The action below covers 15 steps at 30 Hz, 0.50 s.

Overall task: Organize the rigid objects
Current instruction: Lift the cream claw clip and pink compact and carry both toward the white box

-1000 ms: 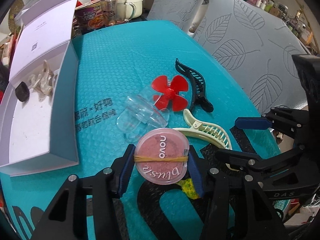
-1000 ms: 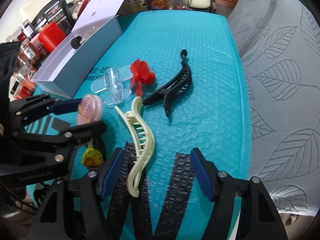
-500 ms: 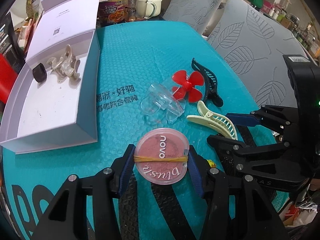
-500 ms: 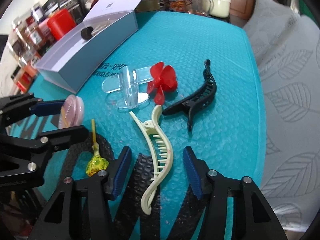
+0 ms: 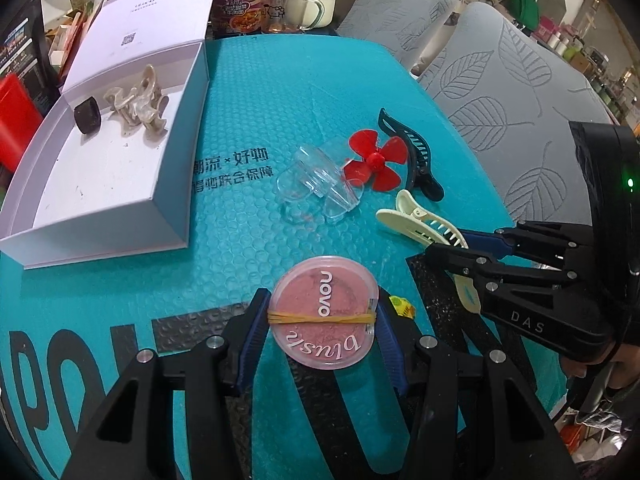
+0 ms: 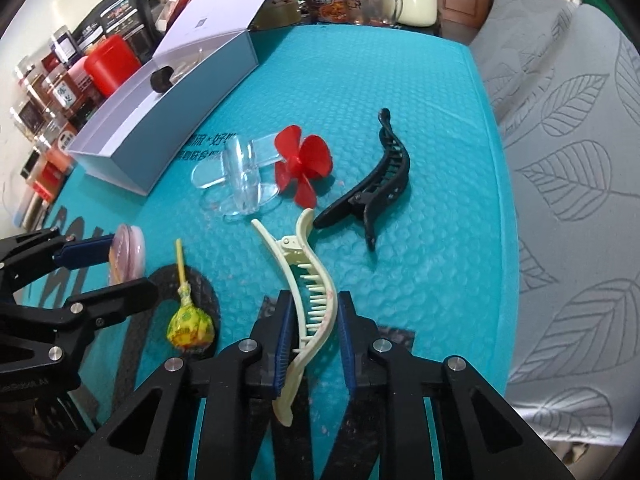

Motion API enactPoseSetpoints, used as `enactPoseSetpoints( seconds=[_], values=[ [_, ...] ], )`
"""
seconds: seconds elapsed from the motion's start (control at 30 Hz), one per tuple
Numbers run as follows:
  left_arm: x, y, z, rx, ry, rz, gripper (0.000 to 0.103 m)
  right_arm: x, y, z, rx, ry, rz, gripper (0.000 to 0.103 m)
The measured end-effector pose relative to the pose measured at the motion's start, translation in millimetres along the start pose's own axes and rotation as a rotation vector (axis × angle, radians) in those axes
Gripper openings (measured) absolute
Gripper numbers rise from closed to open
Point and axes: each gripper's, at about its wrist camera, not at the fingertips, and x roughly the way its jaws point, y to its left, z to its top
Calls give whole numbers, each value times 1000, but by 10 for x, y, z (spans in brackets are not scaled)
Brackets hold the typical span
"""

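A teal bubble mat (image 5: 280, 92) covers the table, and the open white box (image 5: 100, 184) is set at its far left, with a pale claw clip (image 5: 138, 104) and a small dark piece (image 5: 87, 115) already inside it. Near the middle of the mat lie the clear plastic holder (image 5: 316, 184), the red propeller (image 5: 374, 164) and the black hair clip (image 6: 376, 188), close together. The pink blush compact (image 5: 324, 312) is clamped across its width in the left gripper (image 5: 322, 332), apparently clear of the mat. The cream hair clip (image 6: 308, 288) is bracketed by the right gripper (image 6: 312, 320), whose jaws are drawn in narrowly; whether both pads press on it cannot be told. A yellow lollipop (image 6: 190, 320) rests just left of that clip. The compact is best kept level and carried left over the box's near wall before release; the cream clip is best squeezed at mid-length, so it does not swing when lifted.
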Motion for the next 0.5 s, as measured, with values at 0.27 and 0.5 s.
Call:
enactPoseSetpoints(
  seconds=[0.27, 0.5],
  values=[
    [-90, -144, -54, 7, 0, 2, 51, -146, 38, -229, -8, 22, 33, 21],
    [-240, -276, -127, 2, -13, 4, 51, -343, -23, -372, 6, 15, 36, 21]
  ],
)
